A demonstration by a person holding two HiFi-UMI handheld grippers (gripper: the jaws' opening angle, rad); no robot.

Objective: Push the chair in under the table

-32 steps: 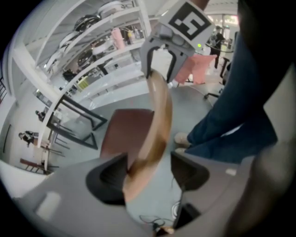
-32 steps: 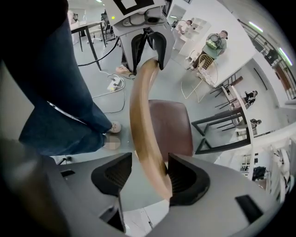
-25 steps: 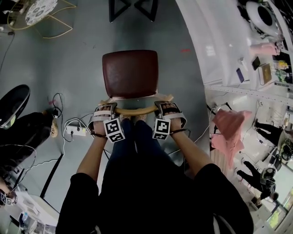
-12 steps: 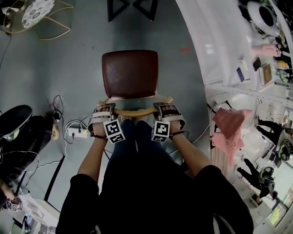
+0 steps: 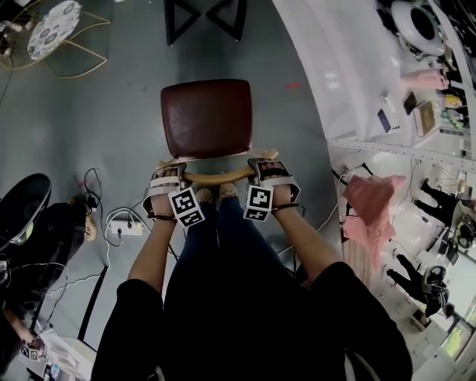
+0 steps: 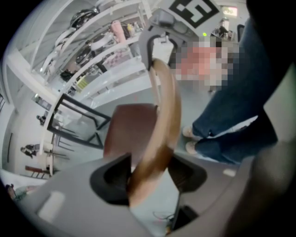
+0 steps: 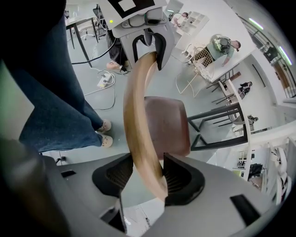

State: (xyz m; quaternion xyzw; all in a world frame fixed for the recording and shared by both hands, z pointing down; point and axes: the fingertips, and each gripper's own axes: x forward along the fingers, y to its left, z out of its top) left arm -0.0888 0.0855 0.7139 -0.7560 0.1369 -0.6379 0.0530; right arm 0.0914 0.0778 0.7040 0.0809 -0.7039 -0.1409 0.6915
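The chair has a dark brown seat (image 5: 207, 119) and a curved wooden backrest (image 5: 217, 177). My left gripper (image 5: 172, 178) is shut on the backrest's left end and my right gripper (image 5: 264, 173) on its right end. In the left gripper view the wooden backrest (image 6: 162, 125) runs up from between the left gripper's (image 6: 148, 173) pads. The right gripper view shows the same backrest (image 7: 138, 125) clamped in the right gripper (image 7: 144, 173), with the seat (image 7: 166, 125) beyond it. A black table frame (image 5: 204, 18) stands just beyond the seat.
A long white table (image 5: 335, 67) with small items runs along the right. A round wire side table (image 5: 52, 30) stands at the upper left. A power strip (image 5: 125, 227) and cables lie on the grey floor at the left. The person's legs (image 5: 216, 245) stand right behind the chair.
The chair and both grippers have moved forward over the floor toward the black table frame, which shows more at the top. The power strip has slid back in the picture. Both grips are unchanged.
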